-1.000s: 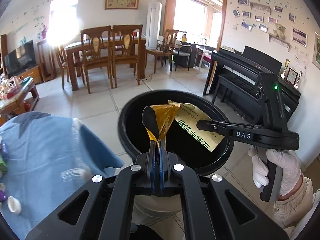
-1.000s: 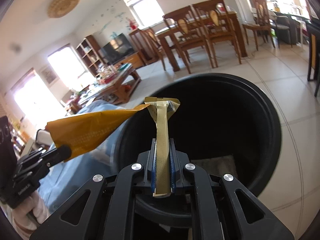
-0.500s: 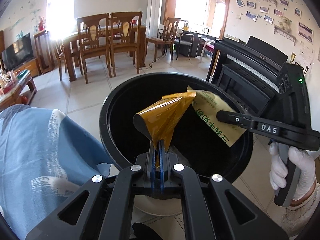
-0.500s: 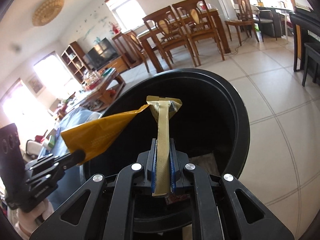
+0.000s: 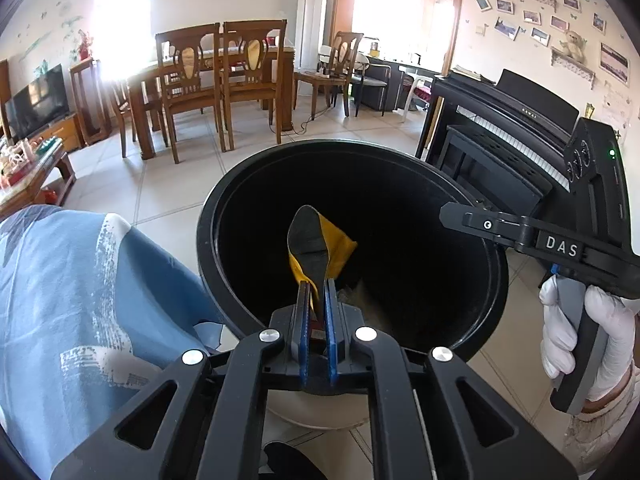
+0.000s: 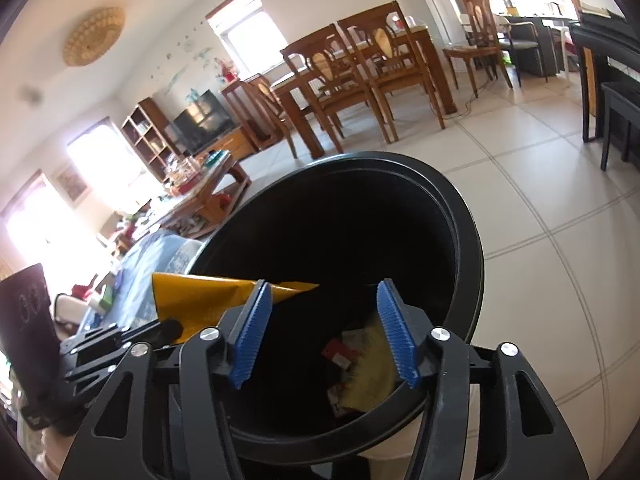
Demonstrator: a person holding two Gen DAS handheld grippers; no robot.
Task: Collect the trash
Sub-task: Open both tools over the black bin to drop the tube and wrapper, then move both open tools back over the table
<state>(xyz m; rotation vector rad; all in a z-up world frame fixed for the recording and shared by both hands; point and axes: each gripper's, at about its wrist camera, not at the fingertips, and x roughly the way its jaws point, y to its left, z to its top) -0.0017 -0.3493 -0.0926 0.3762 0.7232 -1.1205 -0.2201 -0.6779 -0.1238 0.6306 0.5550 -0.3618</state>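
Left wrist: yellow wrapper [image 5: 338, 248] inside bin rim [image 5: 208, 240], floor [image 5: 168, 192] beyond.

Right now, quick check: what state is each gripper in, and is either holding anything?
Left gripper: jaws just easing apart, the yellow wrapper between them over the black bin.
Right gripper: just opened, holding nothing.

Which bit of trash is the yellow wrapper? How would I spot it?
Find the big black bin on the tiled floor. Over its dark mouth, the left gripper has a crinkly wrapper between its blue pads. It is bright yellow, unlike the pale and red scraps at the bottom.
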